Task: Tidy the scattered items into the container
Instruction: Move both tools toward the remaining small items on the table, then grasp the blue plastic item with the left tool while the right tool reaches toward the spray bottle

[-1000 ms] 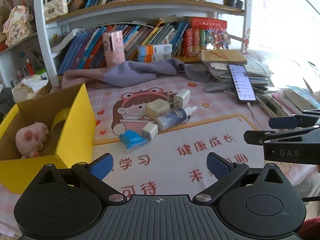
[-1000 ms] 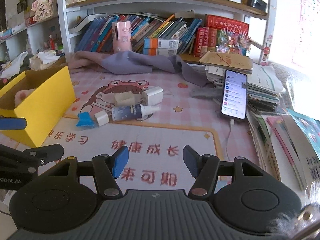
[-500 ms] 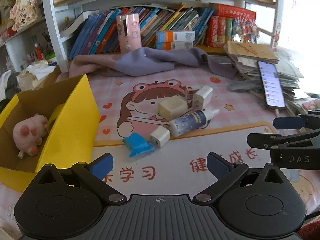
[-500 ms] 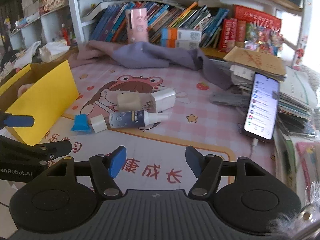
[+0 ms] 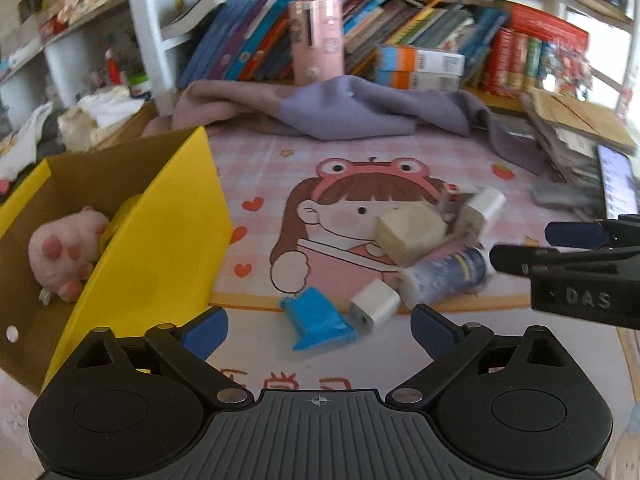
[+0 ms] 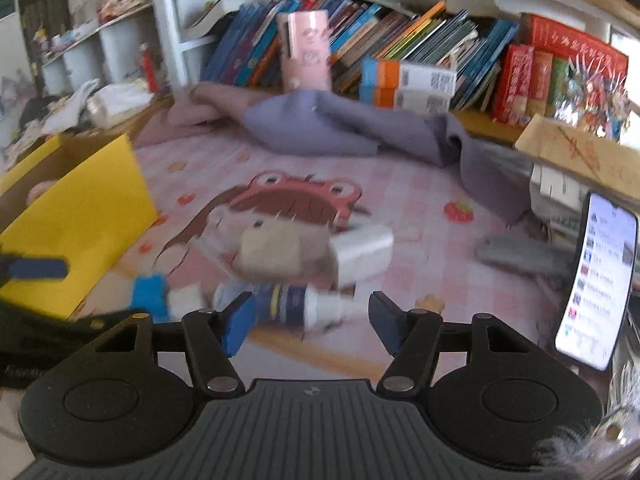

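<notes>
Both tools gape, nothing between them; spray bottle (image 6: 298, 306) lies flat, nozzle pointing right toward the phone (image 6: 600, 280).

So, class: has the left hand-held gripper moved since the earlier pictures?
Yes. The left hand-held gripper has come closer to the blue item, judged against the printed mat.

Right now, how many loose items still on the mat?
6: blue piece, small white cube, spray bottle, beige block, white charger, small red-white item behind it. More may be hidden.
</notes>
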{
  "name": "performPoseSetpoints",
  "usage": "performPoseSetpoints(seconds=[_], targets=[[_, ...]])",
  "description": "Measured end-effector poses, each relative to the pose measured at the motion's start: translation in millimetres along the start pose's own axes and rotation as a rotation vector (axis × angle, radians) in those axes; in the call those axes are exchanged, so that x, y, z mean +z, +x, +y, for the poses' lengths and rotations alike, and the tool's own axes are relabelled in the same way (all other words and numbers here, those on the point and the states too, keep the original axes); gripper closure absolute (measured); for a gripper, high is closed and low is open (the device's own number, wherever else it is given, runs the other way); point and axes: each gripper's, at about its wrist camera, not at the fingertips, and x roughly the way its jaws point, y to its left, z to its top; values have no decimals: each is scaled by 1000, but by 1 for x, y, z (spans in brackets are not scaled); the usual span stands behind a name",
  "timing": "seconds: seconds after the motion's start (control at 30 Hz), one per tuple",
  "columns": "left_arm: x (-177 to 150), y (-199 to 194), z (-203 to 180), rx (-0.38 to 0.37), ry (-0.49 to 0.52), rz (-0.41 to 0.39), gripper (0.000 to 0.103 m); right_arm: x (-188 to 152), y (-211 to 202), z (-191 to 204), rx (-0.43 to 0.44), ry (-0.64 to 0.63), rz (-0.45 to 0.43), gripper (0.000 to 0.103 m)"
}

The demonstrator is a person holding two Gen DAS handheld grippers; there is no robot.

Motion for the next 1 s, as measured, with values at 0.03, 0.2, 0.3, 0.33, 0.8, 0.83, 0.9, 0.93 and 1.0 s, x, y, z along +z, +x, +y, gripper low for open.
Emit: performPoseSetpoints(seconds=[0.03, 0.2, 0.3, 0.33, 0.8, 0.83, 0.9, 0.93, 1.0], targets=[[1, 4, 0, 5, -8, 8, 10, 2, 5, 2, -9, -3, -10, 44], [1, 14, -1, 27, 5, 32, 26, 10, 31, 15, 22, -37, -9, 62], [2, 19, 0, 36, 13, 47, 33, 12, 40, 22, 63, -51, -10, 70], [2, 21, 0, 43, 12, 53, 33, 12, 42, 24, 71, -55, -12, 71], [5, 53, 2, 29, -21, 109, 54, -7, 56, 11, 109, -93, 90, 73], [5, 55, 1, 19, -18, 117, 58, -10, 53, 5, 114, -84, 96, 73], [4, 57, 3, 1, -27, 111, 62, -16, 46, -4, 121, -71, 106, 73], [4, 57, 4, -6, -31, 107, 62, -17, 41, -9, 128, -61, 109, 73], [5, 58, 4, -14, -26, 102, 71, -18, 30, -18, 147, -43, 105, 71]])
